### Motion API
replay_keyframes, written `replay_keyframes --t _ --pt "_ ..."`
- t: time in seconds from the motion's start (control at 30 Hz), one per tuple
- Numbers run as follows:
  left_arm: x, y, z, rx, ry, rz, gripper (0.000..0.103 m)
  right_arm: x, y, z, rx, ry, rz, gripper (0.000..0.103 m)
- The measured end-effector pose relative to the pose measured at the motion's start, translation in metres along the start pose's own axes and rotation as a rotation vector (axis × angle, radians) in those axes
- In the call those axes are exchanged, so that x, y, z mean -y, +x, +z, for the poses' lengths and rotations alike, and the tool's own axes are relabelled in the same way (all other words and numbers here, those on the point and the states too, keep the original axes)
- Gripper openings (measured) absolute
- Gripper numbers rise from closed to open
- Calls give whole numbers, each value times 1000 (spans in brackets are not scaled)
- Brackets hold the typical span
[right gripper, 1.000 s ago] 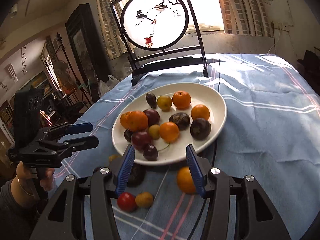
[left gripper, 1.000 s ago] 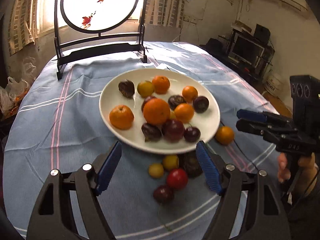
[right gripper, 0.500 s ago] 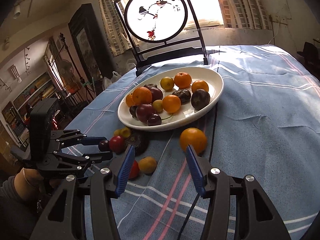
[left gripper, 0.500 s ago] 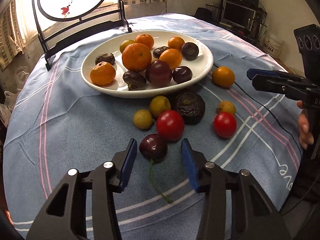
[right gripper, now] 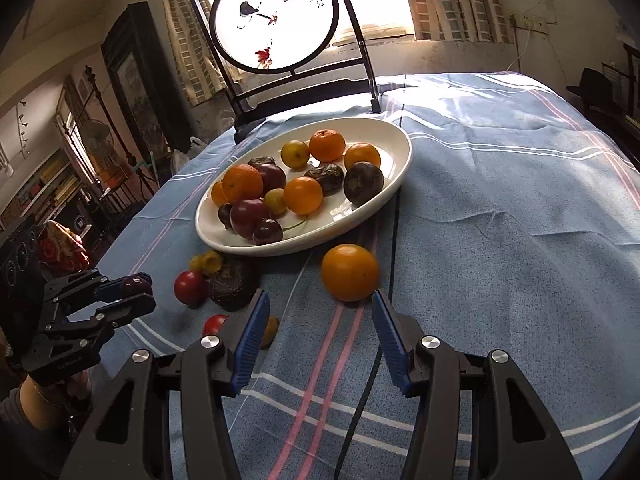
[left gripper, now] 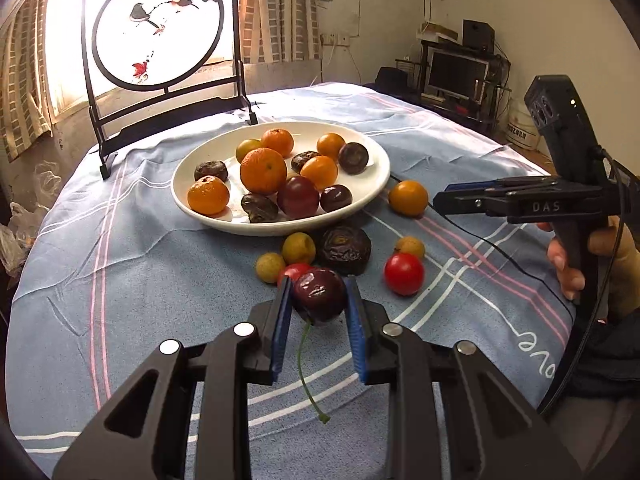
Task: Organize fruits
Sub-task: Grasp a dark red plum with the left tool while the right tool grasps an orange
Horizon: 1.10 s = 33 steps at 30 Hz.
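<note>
**A:** What has just changed?

**B:** The left gripper (left gripper: 318, 300) has just been closing, and its blue pads now press on both sides of the dark cherry (left gripper: 319, 293). A second ago the jaws stood wide and well back, with the white plate (left gripper: 376, 184) filling the view; half a second ago they straddled the cherry without touching it. The cherry's green stem hangs down between the fingers.

**B:** I'd judge the grasp made, so the carry to the plate comes next.

**A:** Where is the cherry relative to the plate?

**B:** On the near side of it, off the rim, beside a red tomato (left gripper: 294, 271) and just in front of the wrinkled dark fruit (left gripper: 344, 249).

**A:** And the other tongs?

**B:** The right gripper (right gripper: 316, 320) has its jaws apart, empty, with a loose orange (right gripper: 350, 272) just ahead of them, near the plate's rim.

**A:** What's in the plate?

**B:** Several oranges, dark plums, wrinkled dark fruits and small yellow ones. Outside it lie two yellow fruits, another tomato (left gripper: 404, 279) and a small yellow fruit (left gripper: 409, 246).
</note>
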<state>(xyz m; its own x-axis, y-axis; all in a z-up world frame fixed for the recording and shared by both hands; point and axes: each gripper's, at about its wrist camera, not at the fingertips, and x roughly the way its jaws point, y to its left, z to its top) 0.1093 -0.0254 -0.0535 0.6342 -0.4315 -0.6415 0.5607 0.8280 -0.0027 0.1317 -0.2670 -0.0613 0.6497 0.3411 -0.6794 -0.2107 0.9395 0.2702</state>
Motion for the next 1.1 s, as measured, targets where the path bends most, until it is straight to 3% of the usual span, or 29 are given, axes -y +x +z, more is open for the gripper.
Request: replay_keyframes --t 0.2,0.33,0.4,0.6,0.73,0.93,1.1 --pt "-5 -1 0 14 -14 -9 25 -5 23 24 -76 -83 -109 54" --pt "-8 -5 -1 25 -31 -15 25 -6 46 30 -136 -110 -123 53" --pt "-10 -5 -1 27 -39 -20 25 -7 53 29 -162 -111 -128 38" --pt "-11 -9 -1 48 -44 -32 25 -6 26 23 -59 -80 -66 38" --pt "-15 -17 2 84 -80 -82 25 -3 5 19 -11 -50 -6 38" --pt "-12 -5 53 98 -34 -86 25 -7 -8 69 54 -72 15 38" --pt "-20 32 110 84 -14 -61 25 -8 27 117 34 -63 29 38"
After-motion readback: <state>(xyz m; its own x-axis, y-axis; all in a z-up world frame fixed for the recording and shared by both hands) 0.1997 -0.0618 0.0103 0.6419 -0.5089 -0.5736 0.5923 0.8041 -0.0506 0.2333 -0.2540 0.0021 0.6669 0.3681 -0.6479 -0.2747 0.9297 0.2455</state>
